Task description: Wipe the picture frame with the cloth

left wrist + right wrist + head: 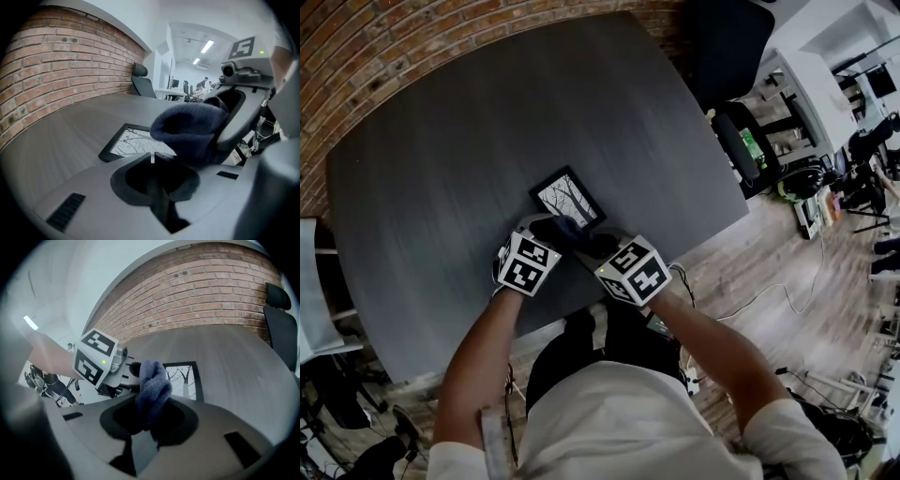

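Cloth [152,380] bunched, clamped in right hand-held gripper [595,246] over near edge of picture frame [568,199], flat on bench [441,141]. Left hand-held gripper [543,226] closed beside it. Wiping looks barely begun.

Soft, even indoor light, shadows weak. Head view: dim overall, dark table [441,187] w/ faint sheen, picture frame [568,199] the one pale patch on it; heavy fisheye bend, floor [797,300] at 3 o'clock smeared. Left gripper view: ceiling lights [206,46] at 1 o'clock blown white, cloth [187,131] close & soft. Right gripper view: black vignette corners, brick wall [197,291] bowed.
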Tool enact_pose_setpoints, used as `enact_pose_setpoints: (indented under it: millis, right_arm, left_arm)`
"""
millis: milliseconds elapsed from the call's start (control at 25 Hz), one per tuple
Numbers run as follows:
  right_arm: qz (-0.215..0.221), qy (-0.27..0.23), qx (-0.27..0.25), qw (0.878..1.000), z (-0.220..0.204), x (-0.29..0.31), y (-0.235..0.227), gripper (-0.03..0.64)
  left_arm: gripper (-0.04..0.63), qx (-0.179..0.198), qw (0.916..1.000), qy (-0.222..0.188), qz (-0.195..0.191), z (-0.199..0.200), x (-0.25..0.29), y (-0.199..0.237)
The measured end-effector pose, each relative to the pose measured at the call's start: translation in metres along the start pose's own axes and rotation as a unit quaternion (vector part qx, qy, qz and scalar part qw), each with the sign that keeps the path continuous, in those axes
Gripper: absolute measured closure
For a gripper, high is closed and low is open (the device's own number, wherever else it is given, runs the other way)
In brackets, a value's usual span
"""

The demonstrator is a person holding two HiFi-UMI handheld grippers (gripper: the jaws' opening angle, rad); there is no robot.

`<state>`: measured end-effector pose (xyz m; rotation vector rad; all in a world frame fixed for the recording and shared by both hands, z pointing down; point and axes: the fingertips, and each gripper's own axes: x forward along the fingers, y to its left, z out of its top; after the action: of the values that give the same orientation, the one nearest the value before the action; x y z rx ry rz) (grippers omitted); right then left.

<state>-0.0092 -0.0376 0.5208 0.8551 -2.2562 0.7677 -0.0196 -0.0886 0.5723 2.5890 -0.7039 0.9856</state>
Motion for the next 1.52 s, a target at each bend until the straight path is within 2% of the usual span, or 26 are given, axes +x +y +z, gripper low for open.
enact_pose_setpoints:
  millis: [320,440,560,680,760,960,1160,1520]
  right_arm:
    - [-0.020,0.023,-0.071,0.997,0.034,-0.018,-0.048,0.517]
    - [-0.021,0.037,-0.093,0.995,0.049,-0.013,-0.067,0.517]
    - [-0.015,0.052,-0.113,0.992,0.062,-0.002,-0.081,0.517]
    - [-0.002,0.064,-0.134,0.989,0.074,0.011,-0.088,0.517]
    - [0.007,0.068,-0.146,0.987,0.083,0.022,-0.091,0.517]
    - [0.035,0.072,-0.161,0.984,0.109,0.056,-0.089,0.517]
    - [0.078,0.081,-0.157,0.981,0.125,0.091,-0.068,0.517]
    - [0.126,0.119,-0.182,0.968,0.116,0.127,-0.031,0.517]
  left_arm:
    - [0.569,0.021,0.9984,-0.001,-0.052,-0.001,-0.002,-0.021]
    - [0.572,0.022,0.9981,0.004,-0.057,0.000,-0.003,-0.023]
    - [0.572,0.015,0.9996,0.007,-0.024,0.002,-0.004,-0.017]
    - [0.572,-0.012,0.9996,-0.003,0.027,0.006,-0.006,-0.002]
    - [0.572,-0.027,0.9988,0.002,0.041,0.004,-0.003,0.002]
    - [0.574,-0.062,0.9969,-0.005,0.048,0.003,-0.002,0.005]
    - [0.583,-0.080,0.9950,-0.007,0.059,0.003,-0.002,0.007]
    - [0.588,-0.121,0.9894,-0.021,0.077,0.003,-0.004,0.010]
